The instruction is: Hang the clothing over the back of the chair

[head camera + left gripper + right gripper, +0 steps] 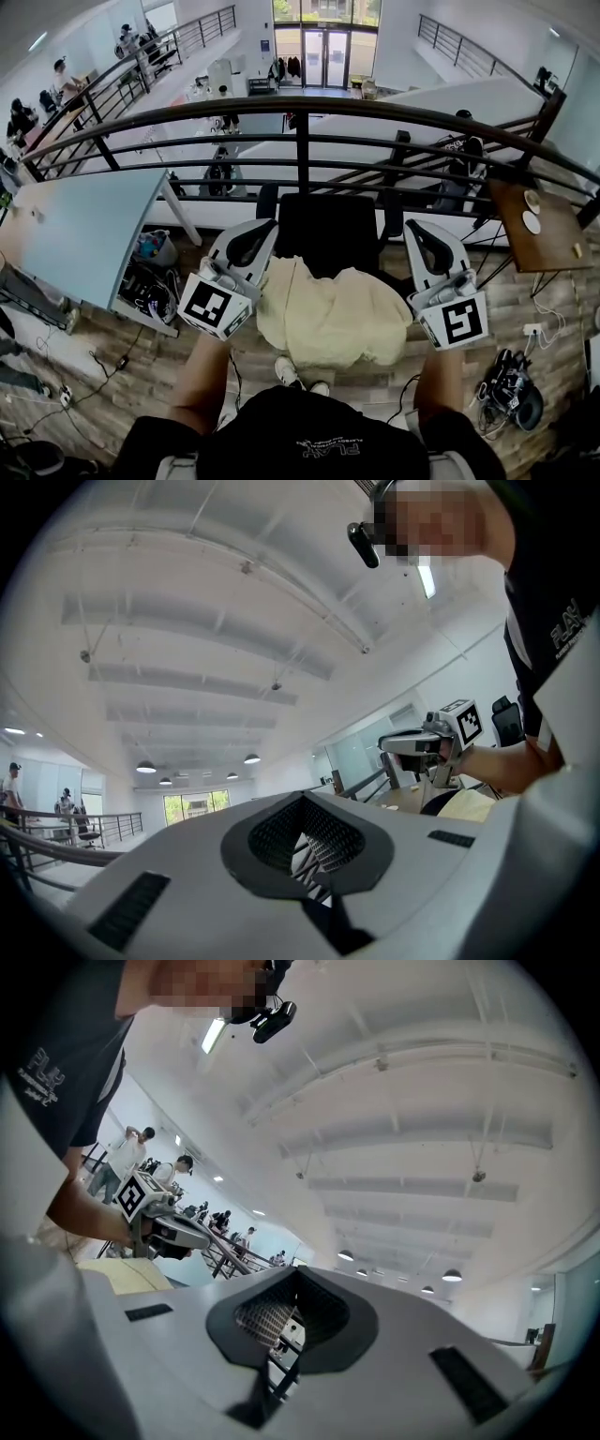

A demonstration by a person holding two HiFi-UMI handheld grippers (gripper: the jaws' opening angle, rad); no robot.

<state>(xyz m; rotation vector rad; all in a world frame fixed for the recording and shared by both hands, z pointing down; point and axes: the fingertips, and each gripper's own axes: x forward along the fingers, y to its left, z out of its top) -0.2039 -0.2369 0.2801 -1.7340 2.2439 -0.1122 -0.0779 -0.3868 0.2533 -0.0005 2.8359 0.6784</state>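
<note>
A pale yellow garment [328, 314] lies crumpled on the seat of a black office chair [328, 230], whose backrest stands bare behind it. My left gripper [260, 228] hovers at the garment's left edge and my right gripper [418, 229] at its right edge. Both point up and away, jaws together, holding nothing. In the left gripper view, my left gripper [305, 841] faces the ceiling, with the right gripper [422, 745] and a bit of garment [469, 805] off to the side. In the right gripper view, my right gripper [291, 1321] also tilts upward, with the left gripper [164, 1227] beyond it.
A black metal railing [300, 141] runs right behind the chair, with a drop to a lower floor beyond. A light blue table [75, 225] stands at the left with bags [141, 281] beneath, a brown wooden table [539, 230] at the right. Cables and gear [511, 389] lie on the floor.
</note>
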